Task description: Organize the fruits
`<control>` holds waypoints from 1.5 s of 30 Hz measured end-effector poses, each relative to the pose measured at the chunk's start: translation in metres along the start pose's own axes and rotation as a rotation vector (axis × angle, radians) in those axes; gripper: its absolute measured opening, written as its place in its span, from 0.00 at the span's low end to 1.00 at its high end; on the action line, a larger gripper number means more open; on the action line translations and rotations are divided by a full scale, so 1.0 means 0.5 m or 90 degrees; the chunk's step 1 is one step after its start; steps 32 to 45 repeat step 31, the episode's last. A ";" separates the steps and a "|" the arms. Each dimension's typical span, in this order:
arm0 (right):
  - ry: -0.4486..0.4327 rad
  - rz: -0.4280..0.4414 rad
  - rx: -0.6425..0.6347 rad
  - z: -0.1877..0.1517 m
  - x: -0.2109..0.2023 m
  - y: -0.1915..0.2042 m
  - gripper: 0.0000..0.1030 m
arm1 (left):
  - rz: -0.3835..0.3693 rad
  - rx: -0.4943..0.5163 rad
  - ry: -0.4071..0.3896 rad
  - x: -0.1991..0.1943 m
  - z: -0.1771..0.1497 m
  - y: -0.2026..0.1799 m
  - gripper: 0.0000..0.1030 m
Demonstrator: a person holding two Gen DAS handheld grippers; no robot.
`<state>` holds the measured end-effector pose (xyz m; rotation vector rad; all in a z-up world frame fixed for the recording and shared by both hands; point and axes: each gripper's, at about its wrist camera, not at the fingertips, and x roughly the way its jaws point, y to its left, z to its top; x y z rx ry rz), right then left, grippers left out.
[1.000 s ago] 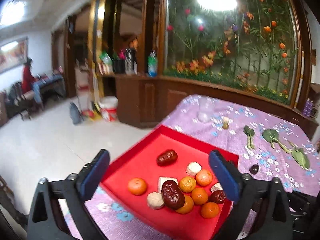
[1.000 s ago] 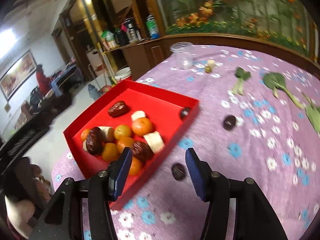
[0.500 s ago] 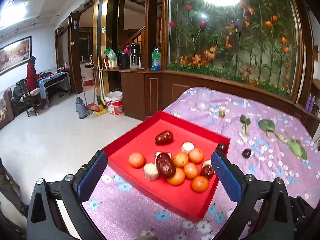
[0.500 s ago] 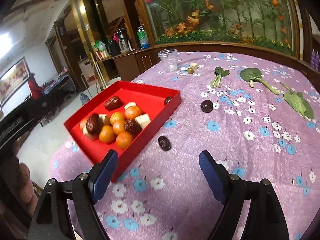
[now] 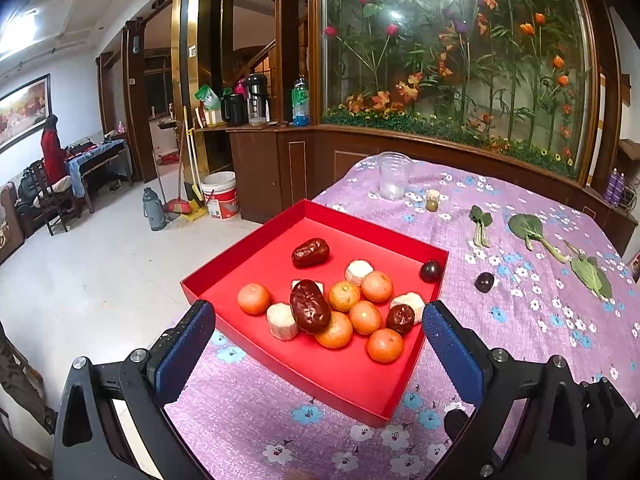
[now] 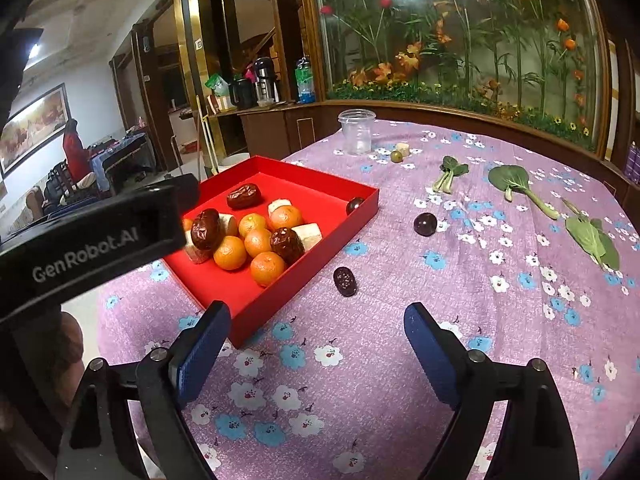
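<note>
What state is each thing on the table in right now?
Red cardboard tray: open, holding fruit.
Clear plastic cup: upright, apparently empty.
Dark wrinkled date: loose on the cloth beside the tray.
Left gripper: open, empty.
Right gripper: jaws just opened, empty.

A clear plastic cup (image 6: 357,131) stands upright on the flowered tablecloth (image 6: 400,288).
</note>
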<state>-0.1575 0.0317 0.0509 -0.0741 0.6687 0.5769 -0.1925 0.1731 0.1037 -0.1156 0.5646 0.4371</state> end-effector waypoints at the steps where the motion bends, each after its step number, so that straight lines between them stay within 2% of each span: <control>1: 0.002 0.001 -0.002 -0.001 0.003 0.001 0.90 | -0.001 0.000 0.001 0.001 -0.001 0.000 1.00; 13: 0.011 -0.004 -0.029 -0.008 0.020 0.021 0.90 | -0.026 -0.011 0.047 0.037 -0.014 0.004 1.00; 18: 0.014 -0.006 -0.028 -0.008 0.022 0.021 0.90 | -0.022 -0.026 0.063 0.047 -0.017 0.016 1.00; 45: 0.018 -0.008 -0.033 -0.009 0.021 0.030 0.90 | -0.016 -0.020 0.058 0.041 -0.018 0.019 1.00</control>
